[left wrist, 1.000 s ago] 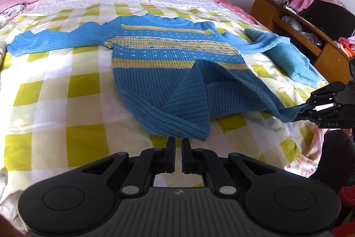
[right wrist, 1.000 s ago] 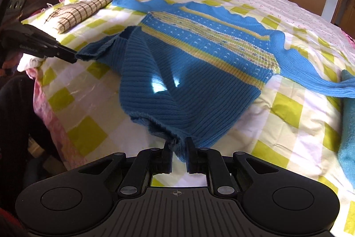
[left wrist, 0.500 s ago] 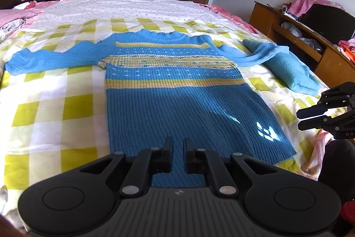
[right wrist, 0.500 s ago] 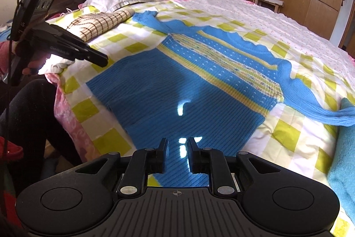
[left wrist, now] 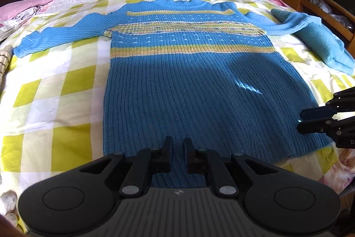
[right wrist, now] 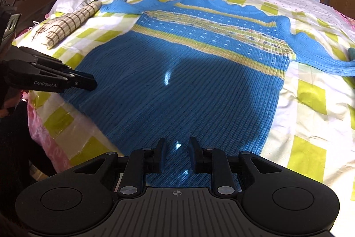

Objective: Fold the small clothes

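The blue sweater (left wrist: 199, 86) lies flat on the checked bed (left wrist: 55, 86); my left gripper (left wrist: 177, 148) and right gripper (right wrist: 177, 153) hang over its hem, fingers a little apart, holding nothing; I think I should pinch a sleeve next, gently, keeping it smooth.

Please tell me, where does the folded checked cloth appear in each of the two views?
Left wrist: checked cloth, only a sliver at the far left edge.
Right wrist: checked cloth, upper left, beside a sweater sleeve.
Shared landmark: sweater.
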